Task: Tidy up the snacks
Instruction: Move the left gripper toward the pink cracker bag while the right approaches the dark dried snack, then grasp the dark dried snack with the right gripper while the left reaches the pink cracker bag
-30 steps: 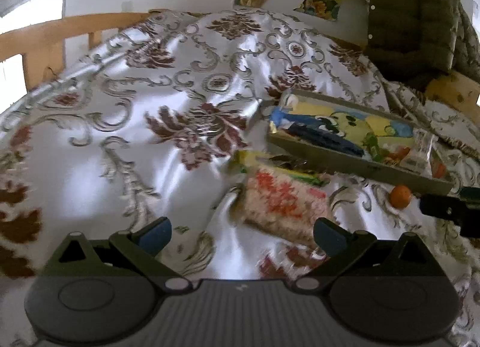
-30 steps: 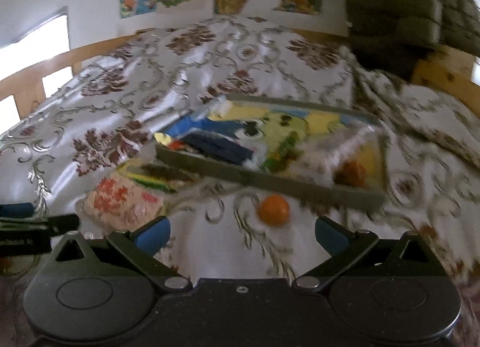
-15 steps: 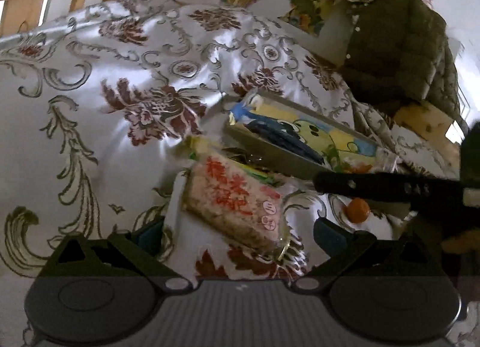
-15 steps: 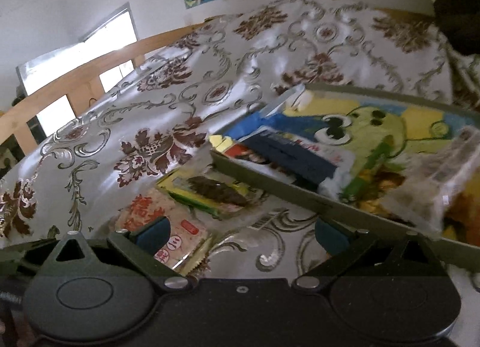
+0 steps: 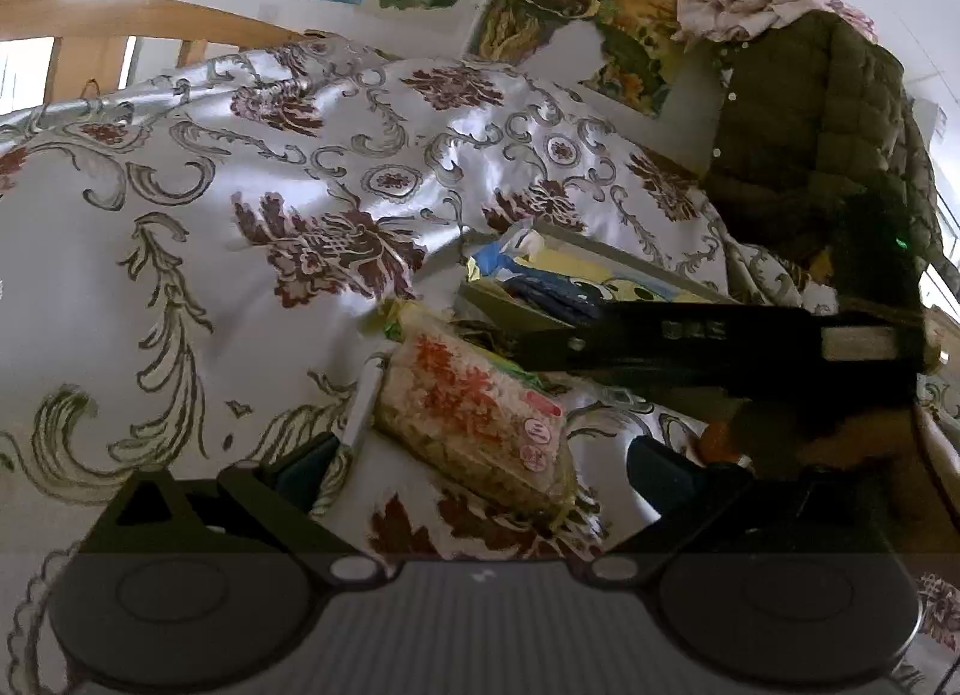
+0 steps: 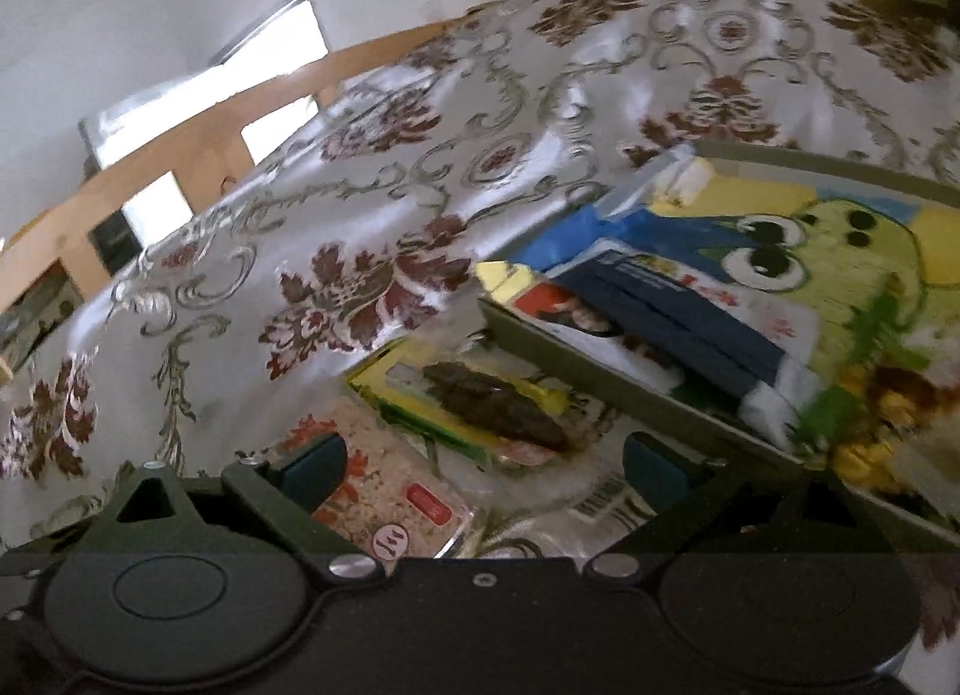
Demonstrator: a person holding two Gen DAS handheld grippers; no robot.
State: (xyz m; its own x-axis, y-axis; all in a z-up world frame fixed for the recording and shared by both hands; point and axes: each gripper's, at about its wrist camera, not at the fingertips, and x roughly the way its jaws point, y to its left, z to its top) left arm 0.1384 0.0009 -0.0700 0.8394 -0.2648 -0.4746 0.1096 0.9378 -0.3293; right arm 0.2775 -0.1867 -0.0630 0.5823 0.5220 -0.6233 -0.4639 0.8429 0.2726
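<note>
The tray (image 6: pixel 606 362) lies on the flowered cloth (image 5: pixel 180 215) and already holds several snacks: a dark blue packet (image 6: pixel 678 317) leans on its near wall, a blue bag (image 6: pixel 600 227) sits at its left corner, and some more wrapped things lie further to the right, too blurred to name. So a part of the work seems done.

Two packets remain outside, just beside the near wall of the tray. One is the rice cracker packet (image 5: pixel 468 407) with red writing. The other is a yellow and green packet (image 6: pixel 480 401) with something brown inside, and it lies between the cracker packet and the tray. A small orange thing (image 5: pixel 717 443) also shows on the cloth, half hidden behind the right gripper (image 5: pixel 690 341).

The left gripper (image 5: pixel 474 467) has its fingers wide, empty, one on each side of the cracker packet. The right gripper (image 6: pixel 486 467) is also wide and empty, low over the yellow and green packet. I judge that both packets, and perhaps the orange thing, must still go into the tray.
</note>
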